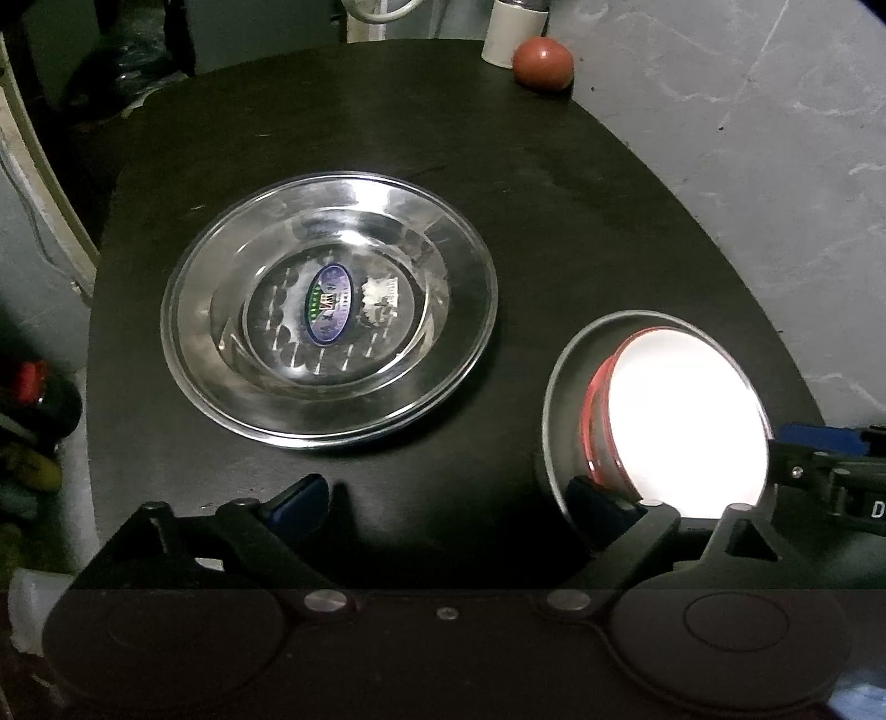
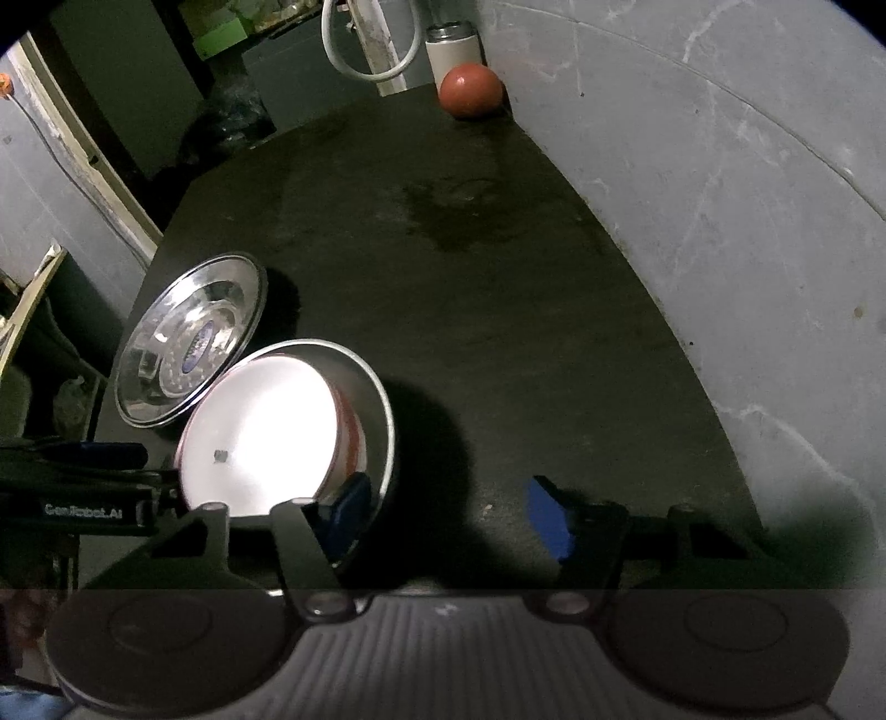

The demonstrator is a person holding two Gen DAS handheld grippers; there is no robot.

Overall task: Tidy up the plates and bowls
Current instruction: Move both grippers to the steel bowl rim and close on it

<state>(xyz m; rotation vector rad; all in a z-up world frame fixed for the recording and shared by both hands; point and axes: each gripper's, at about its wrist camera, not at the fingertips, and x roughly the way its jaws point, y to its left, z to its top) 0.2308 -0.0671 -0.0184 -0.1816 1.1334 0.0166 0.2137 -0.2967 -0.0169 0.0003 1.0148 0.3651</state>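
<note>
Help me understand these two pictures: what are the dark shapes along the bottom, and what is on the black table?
There is no robot arm here. A person holds a two-finger tool in each hand, and each tool carries a wide-angle camera that looks forward along its fingers. The dark shapes are those tools.

One picture looks out from the left gripper, the other from the right gripper. Both have their jaws spread open, and neither holds anything.

On the black table lies a shiny steel plate with an oval sticker. Beside it stands a metal bowl with a white bowl with a red rim nested inside; each gripper has one finger reaching into it. At the far edge are a reddish ball and a pale cup.
</note>
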